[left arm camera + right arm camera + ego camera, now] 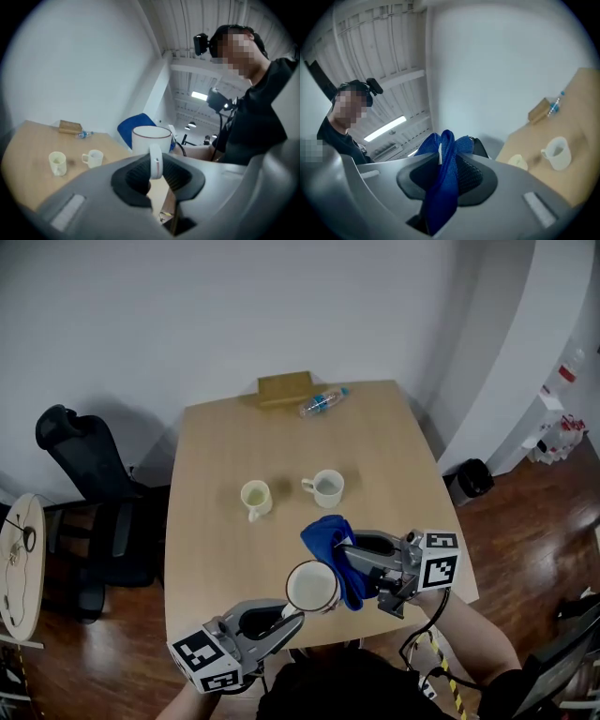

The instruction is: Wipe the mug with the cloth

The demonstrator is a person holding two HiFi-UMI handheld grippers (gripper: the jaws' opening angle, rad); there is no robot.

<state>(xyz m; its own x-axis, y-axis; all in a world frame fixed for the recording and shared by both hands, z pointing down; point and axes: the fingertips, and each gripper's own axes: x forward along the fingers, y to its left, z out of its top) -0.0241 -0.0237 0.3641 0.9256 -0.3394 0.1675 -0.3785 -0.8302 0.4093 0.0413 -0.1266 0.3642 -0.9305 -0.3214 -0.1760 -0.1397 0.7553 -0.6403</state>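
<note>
**Mug and cloth held over the near edge of the desk**

- Left gripper (154, 169): its jaws are closing tight on the handle of the mug (311, 587). It is holding the mug upright in the air, just ahead of its tips, with the open mouth facing up. The mug is hanging over the near edge of the desk (211, 446), touching nothing beneath it.
- Right gripper (442, 165): its jaws are pinching a fold of the blue cloth (332, 545). The cloth is bunching above the jaws and trailing down between them.
- The gripper is bringing the cloth in from the right, just beside the mug's far right side. Whether the cloth is touching the mug cannot be told.
- On the desk, well apart from both grippers, a cream mug (255, 498) and a white mug (327, 487) are standing side by side near the middle.
- A plastic bottle (322, 401) is lying beside a wooden block (284, 388) at the far edge.
- A black chair (89, 484) is standing on the floor to the left of the desk.
</note>
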